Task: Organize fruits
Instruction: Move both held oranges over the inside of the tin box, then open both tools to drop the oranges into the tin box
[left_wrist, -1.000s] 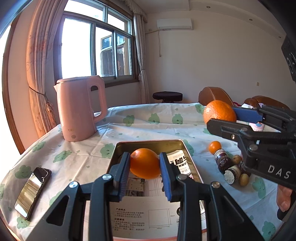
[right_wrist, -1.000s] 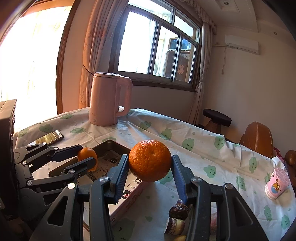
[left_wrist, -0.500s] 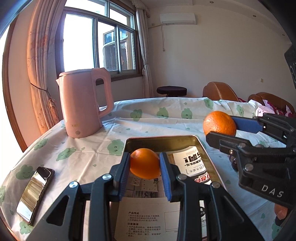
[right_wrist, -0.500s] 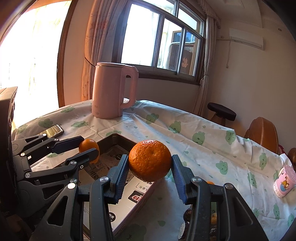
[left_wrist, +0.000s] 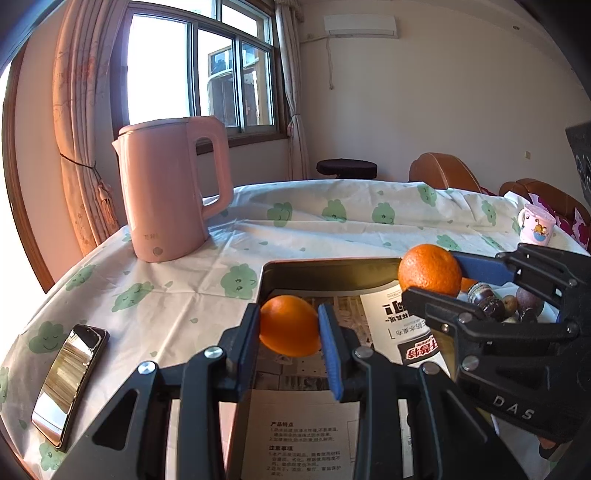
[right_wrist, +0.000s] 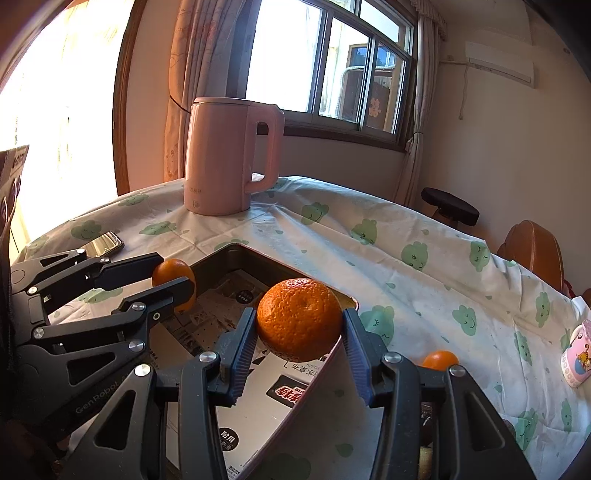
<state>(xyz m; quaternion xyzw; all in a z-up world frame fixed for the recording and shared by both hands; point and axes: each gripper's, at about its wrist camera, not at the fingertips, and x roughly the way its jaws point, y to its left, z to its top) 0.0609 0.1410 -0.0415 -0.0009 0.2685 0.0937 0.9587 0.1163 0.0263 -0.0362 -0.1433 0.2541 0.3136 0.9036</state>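
I had 2 oranges in hand. The small orange (left_wrist: 290, 325) sat clamped between the pads of my left gripper (left_wrist: 290, 332), jaws narrow around it, hanging over the tray's (left_wrist: 332, 267) paper lining toward its far-left corner. The big orange (right_wrist: 299, 319) was pinched in my right gripper (right_wrist: 299, 332), jaws set wider to suit it, at 3 o'clock of the small one and over the tray's right rim.

Against a second earlier, both grips looked unchanged, but the view had shifted: the tray filled more of each picture and the big orange had dropped from above the tray's far edge to level with the rim. I read that as both fruits coming down and in toward the tray, so the placing step seemed close, with neither fruit yet resting on the lining.

Outward from there, a third orange (right_wrist: 439, 360) lay on the cloth at 4 o'clock of the tray, beside some dark jars (left_wrist: 487, 299). The kettle (left_wrist: 170, 188) stood at 11 o'clock, the phone (left_wrist: 68, 380) at 8 o'clock, and a cup (left_wrist: 535, 225) at 2 o'clock.
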